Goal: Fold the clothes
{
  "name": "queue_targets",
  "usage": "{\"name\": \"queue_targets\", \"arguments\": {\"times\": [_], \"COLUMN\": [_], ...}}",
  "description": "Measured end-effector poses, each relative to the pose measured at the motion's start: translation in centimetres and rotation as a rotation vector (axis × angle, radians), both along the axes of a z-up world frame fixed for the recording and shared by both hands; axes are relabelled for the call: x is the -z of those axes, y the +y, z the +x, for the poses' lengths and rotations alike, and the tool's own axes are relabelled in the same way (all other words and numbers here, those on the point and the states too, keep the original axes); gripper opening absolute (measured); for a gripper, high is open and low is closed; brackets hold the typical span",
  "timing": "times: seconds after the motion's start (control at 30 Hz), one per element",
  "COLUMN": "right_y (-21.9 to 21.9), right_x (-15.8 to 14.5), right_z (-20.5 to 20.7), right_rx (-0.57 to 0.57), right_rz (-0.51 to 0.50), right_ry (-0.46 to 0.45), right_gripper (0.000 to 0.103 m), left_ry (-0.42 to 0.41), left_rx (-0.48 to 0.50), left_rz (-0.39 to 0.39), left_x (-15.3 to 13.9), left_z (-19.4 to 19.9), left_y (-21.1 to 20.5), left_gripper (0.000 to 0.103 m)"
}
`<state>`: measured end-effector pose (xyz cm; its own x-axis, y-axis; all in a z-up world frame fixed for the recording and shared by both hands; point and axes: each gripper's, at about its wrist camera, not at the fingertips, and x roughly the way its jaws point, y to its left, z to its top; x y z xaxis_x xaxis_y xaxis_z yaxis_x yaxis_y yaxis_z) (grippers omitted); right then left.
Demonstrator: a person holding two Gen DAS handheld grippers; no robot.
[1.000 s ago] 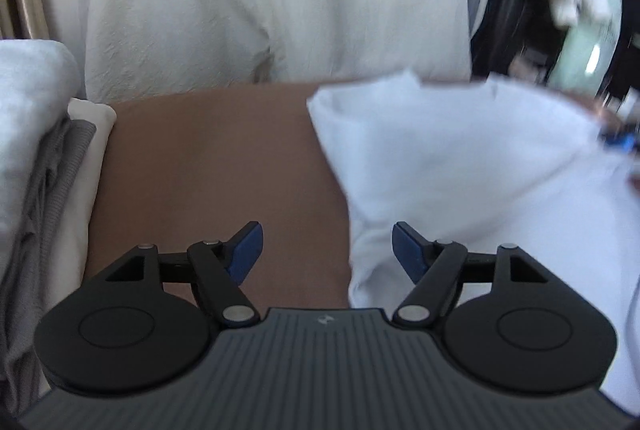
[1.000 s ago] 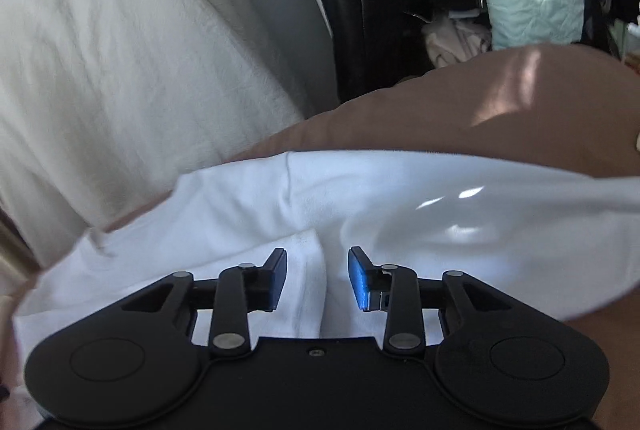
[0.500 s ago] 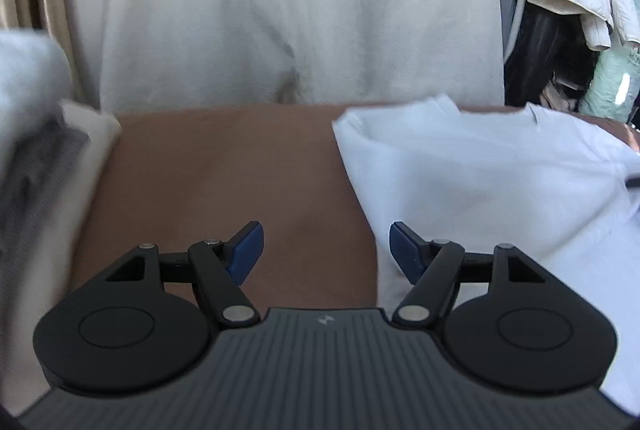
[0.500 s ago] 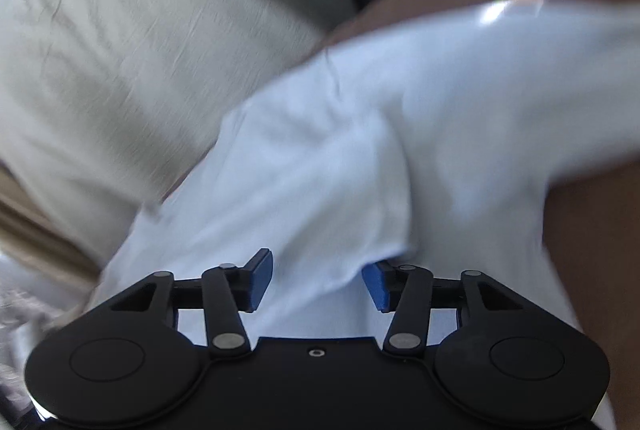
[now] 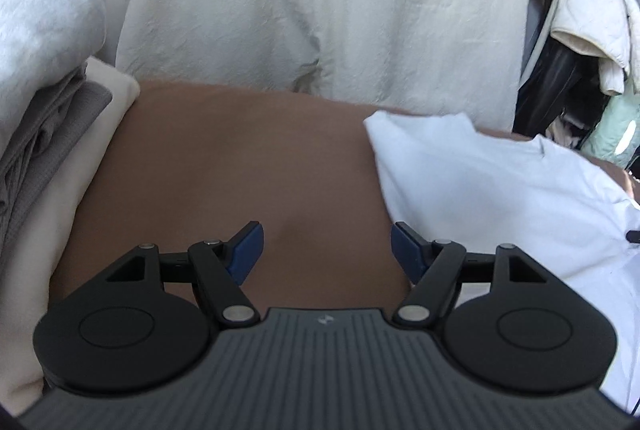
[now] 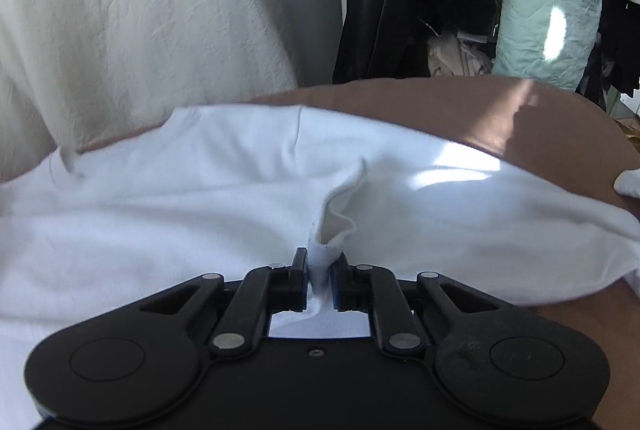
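White cotton of the shirt (image 6: 200,198) is bunching as the right gripper (image 6: 320,270) is closing on a fold, while the left gripper (image 5: 326,244) is hovering spread apart over the brown bed (image 5: 240,166).

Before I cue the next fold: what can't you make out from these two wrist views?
- White garment: its near part is hidden under the right gripper, whose jaws are closing on a pinched fold; its type is unclear.
- Left wrist view: the garment's right side is cut off by the frame edge.
- Folded stack: cut off at the left edge.
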<state>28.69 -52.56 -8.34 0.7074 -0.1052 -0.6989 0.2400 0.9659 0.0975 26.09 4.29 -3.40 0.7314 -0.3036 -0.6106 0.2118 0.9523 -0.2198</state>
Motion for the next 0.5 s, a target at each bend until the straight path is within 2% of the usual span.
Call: {"name": "queue_targets", "arguments": {"times": [0.13,0.3,0.33,0.43,0.5], "right_y": [0.1,0.0,0.1,0.2,0.1], "right_x": [0.0,-0.1,-0.1,0.2,0.4], "right_z": [-0.5,-0.6,-0.7,-0.7,-0.8], "right_rx": [-0.021,-0.059,-0.063,-0.069,-0.083], "right_rz": [-0.008,-0.009,-0.005,0.010,0.021], "right_ry": [0.007,0.013,0.012,0.007,-0.014], "right_gripper": [0.016,0.016,0.016,0.016,0.015], "left_ry": [-0.032,-0.051,-0.016,0.121,0.177], "left_rx": [0.049,0.086,0.102,0.160,0.167], "left_rz": [-0.042,0.006,-0.033,-0.213,-0.273], "left_x": [-0.4,-1.0,-0.9,0.2,1.3], "left_z": [0.4,4.9,6.3,10.2,12.0], "left_y": [-0.8,-2.8,-2.8,-2.7,-3.1], "left_gripper": [0.070,0.070,0.070,0.070,0.062]}}
